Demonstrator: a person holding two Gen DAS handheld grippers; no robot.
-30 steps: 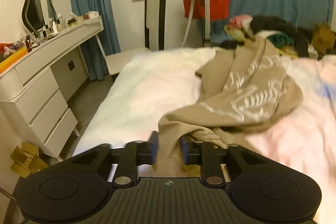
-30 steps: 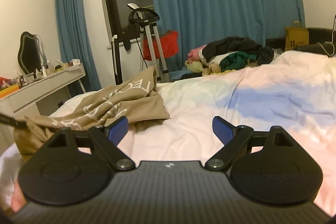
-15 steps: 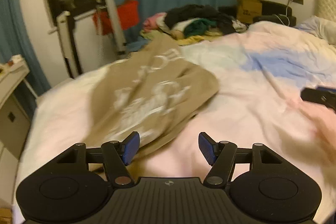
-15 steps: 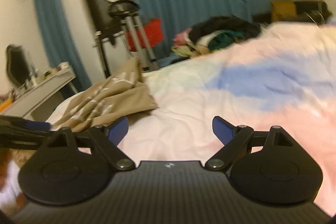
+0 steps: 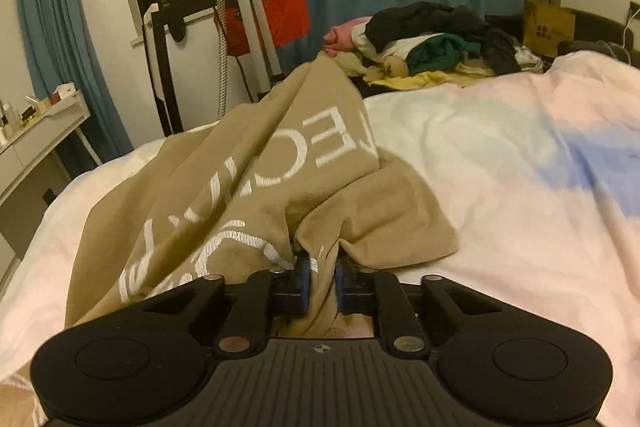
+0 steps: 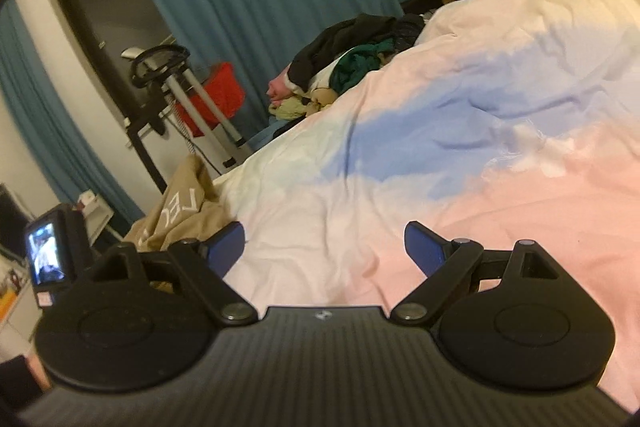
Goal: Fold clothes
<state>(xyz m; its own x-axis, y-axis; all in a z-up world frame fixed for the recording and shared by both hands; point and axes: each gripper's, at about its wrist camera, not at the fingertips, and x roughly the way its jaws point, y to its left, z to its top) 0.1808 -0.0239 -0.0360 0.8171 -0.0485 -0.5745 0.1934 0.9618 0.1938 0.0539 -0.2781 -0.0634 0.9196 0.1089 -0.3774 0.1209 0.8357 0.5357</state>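
- Left gripper (image 5: 320, 277) — clamped on a fold of the tan garment (image 5: 248, 187) lying on the bed (image 5: 500, 167).
- Right gripper (image 6: 324, 247) — jaws spread wide, empty, above the bed.

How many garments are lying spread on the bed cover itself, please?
1: the tan shirt, on the bed cover, gripped by the left gripper. Others may be hidden.

The tan garment (image 5: 248, 187) ran under the left gripper's body, its near hem hidden. Its white lettering was creased and only partly legible. In the right wrist view most of it lay behind the gripper's linkage.
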